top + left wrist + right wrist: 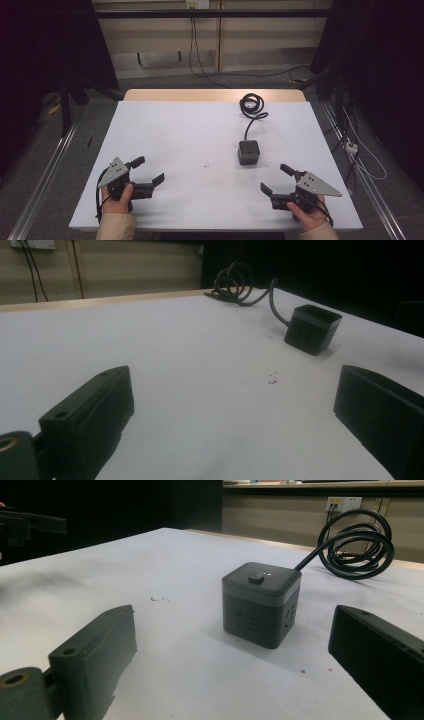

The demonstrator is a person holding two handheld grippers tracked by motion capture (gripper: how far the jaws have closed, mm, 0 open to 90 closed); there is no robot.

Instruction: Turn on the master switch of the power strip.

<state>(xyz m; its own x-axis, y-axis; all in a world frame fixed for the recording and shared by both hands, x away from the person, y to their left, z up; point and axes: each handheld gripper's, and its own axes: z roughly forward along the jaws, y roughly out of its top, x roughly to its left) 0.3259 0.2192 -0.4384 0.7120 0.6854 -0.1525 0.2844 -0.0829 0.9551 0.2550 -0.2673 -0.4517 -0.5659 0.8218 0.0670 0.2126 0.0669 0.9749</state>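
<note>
Two grippers, your left gripper (148, 169) and right gripper (276, 179), sit released near the table (165, 125) near edge; the power cube (248, 152) stands right of centre, bare tabletop left.

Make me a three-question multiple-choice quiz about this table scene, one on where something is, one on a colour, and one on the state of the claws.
1. Where does the power cube sit on the table?
A. right of the middle, nearer the right claw
B. at the far left corner
C. between the left claw's jaws

2. What colour is the cube's cable?
A. white
B. black
C. red

3. How do the two claws stand?
A. both shut on the cable
B. the left shut, the right open
C. both open, holding nothing

Answers:
1 A, the high view shows the cube just ahead of the right claw.
2 B, it lies in a black coil near the table's far edge.
3 C, the left claw and the right one both have their jaws spread over bare table.
</note>
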